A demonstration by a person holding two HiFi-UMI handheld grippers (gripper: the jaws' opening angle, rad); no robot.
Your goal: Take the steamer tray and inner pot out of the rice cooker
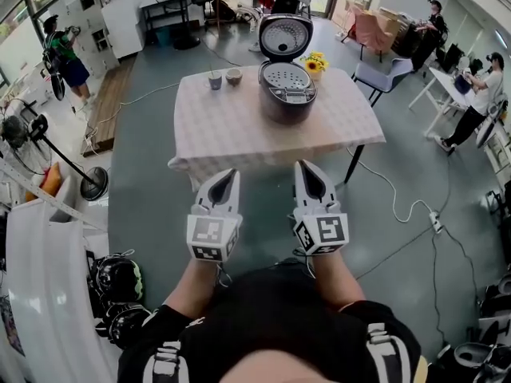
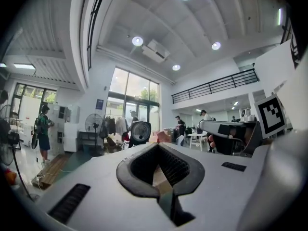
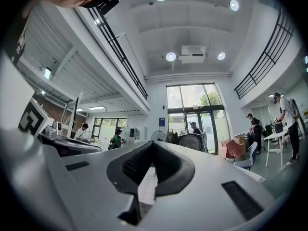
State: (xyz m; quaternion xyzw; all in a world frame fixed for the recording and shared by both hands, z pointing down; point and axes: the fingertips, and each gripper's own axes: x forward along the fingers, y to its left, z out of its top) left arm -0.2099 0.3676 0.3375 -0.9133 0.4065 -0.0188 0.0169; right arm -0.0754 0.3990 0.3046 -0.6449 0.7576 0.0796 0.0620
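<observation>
The steamer tray (image 1: 286, 76) sits in the top of the rice cooker (image 1: 287, 102), whose lid (image 1: 285, 36) stands open, toward the desk's (image 1: 239, 130) far right corner. Yellow flowers (image 1: 314, 64) stand just beside the cooker. A cup (image 1: 215, 80) and a small bowl (image 1: 233, 76) stand along the far edge to its left. Your left gripper (image 1: 229, 178) and right gripper (image 1: 307, 174) both have their jaws together on nothing. They are side by side off the desk's near edge, well apart from the cooker.
</observation>
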